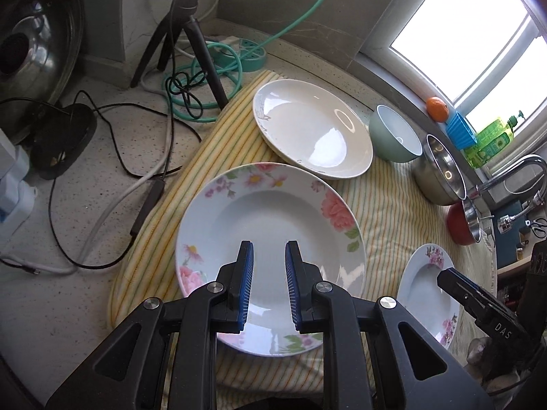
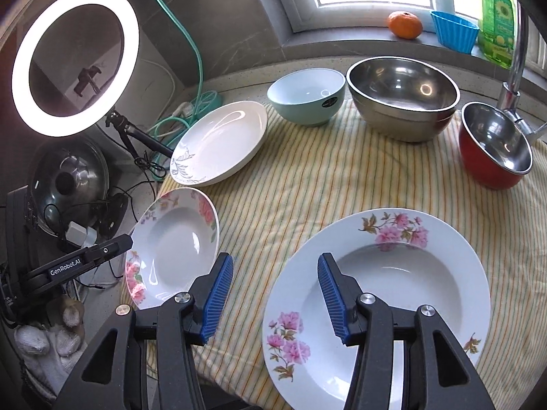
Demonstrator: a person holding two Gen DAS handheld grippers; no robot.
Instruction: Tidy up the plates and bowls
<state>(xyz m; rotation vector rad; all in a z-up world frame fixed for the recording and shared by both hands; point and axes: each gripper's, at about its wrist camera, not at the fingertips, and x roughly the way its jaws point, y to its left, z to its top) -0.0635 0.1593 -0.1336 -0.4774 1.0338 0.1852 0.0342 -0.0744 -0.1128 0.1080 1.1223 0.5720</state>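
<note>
Left tool point(image 1: 269, 256) hangs unclenched, empty, directly above the rose plate point(image 1: 270, 201). Right tool point(image 2: 275, 273) gapes empty; the pink-blossom plate point(image 2: 393, 294) lies beneath its right finger.

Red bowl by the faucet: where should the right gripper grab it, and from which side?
Take the red bowl by its thin steel rim, one finger inside and one outside the wall. It sits upright and open-topped, too wide to span. Probably come from above on the near, cloth-facing edge: the faucet crowds its far side and the large steel bowl stands close on the left. The right gripper is open.
</note>
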